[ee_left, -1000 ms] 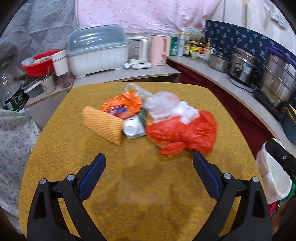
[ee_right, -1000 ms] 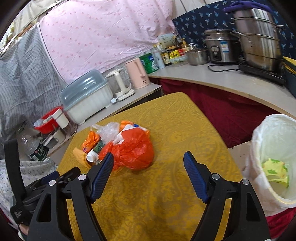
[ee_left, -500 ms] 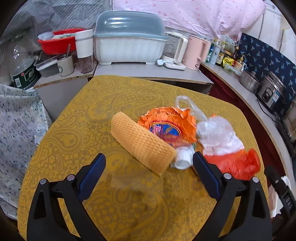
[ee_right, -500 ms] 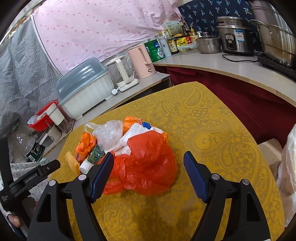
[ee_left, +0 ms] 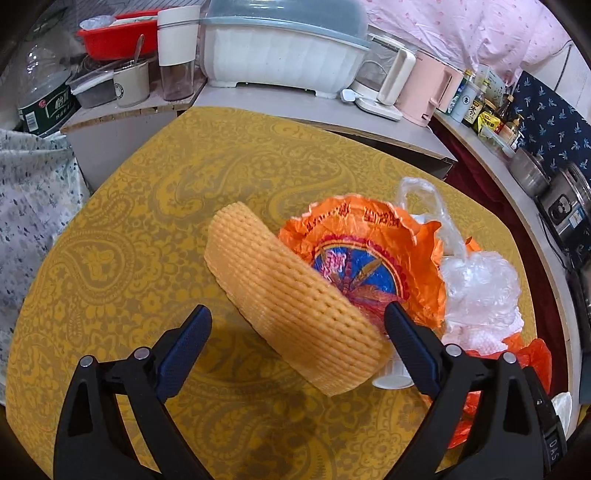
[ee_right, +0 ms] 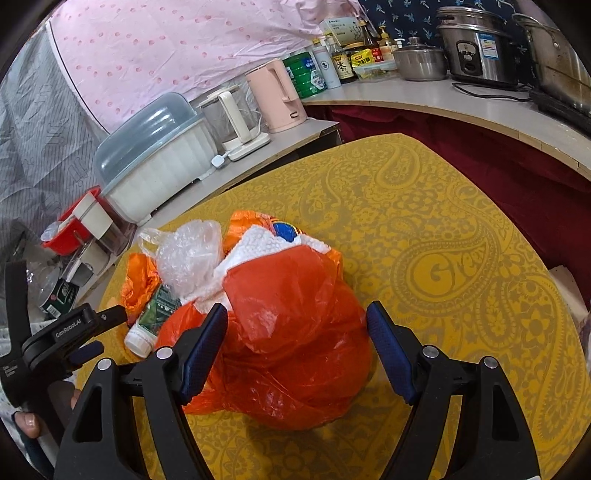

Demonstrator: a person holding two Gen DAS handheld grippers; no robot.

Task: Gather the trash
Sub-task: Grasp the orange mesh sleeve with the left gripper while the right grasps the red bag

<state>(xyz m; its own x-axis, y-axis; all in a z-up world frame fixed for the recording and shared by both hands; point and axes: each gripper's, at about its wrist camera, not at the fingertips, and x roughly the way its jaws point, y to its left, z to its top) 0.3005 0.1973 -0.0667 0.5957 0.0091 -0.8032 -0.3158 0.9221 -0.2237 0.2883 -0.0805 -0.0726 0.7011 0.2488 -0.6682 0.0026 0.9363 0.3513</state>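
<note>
A heap of trash lies on the yellow patterned table (ee_left: 140,206). In the left wrist view my left gripper (ee_left: 297,349) is open, its jaws standing either side of a yellow foam net sleeve (ee_left: 291,295). Beside it lie an orange printed wrapper (ee_left: 362,254), a clear plastic bag (ee_left: 480,280) and a small white bottle (ee_left: 391,376). In the right wrist view my right gripper (ee_right: 297,349) is open around a red-orange plastic bag (ee_right: 291,332), with white tissue (ee_right: 258,243), the clear bag (ee_right: 188,251) and a green tube (ee_right: 151,321) behind. The left gripper (ee_right: 70,339) shows at the left.
A counter behind the table holds a white dish box with a grey lid (ee_left: 284,48), a pink kettle (ee_left: 428,88), a red basin (ee_left: 118,33) and cups. Bottles (ee_right: 340,59) and steel pots (ee_right: 476,48) stand on the curved counter at the right. Floral cloth (ee_left: 29,192) hangs at the left.
Both grippers have moved in close to the trash heap: the left now straddles the yellow foam sleeve, the right straddles the red-orange bag. The white bin has left both views.
</note>
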